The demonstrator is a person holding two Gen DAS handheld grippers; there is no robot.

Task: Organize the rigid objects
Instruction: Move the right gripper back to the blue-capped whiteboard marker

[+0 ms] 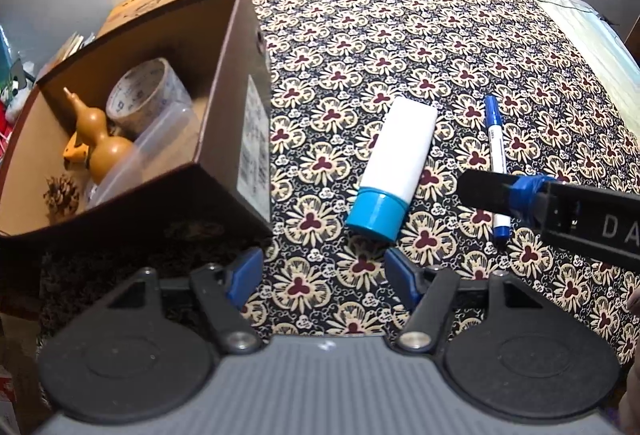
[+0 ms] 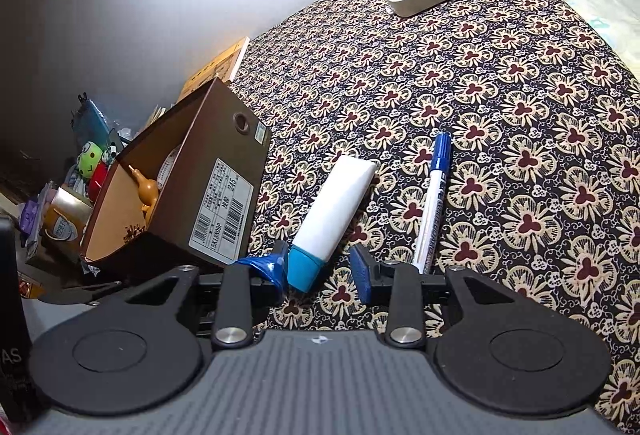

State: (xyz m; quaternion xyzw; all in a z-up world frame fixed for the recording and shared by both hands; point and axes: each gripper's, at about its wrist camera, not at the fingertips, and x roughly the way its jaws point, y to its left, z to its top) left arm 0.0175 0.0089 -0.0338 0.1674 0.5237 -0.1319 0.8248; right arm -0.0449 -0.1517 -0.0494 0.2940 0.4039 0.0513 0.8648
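White tube [image 2: 335,207]: blue cap toward camera, long axis running away. Box [image 2: 224,207] label "245". Right hand-held gripper [image 2: 320,269] apart around cap; left hand-held gripper [image 1: 324,275] apart.

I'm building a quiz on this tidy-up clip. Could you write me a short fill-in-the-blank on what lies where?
1. The gourd and the tape roll lie inside the brown ____.
2. The white tube has a cap coloured ____.
3. Between the tube and the shoebox, the blue marker lies beside the ____.
4. The open right claw has the tube's ____ end between its fingers.

Missing words: shoebox; blue; tube; cap
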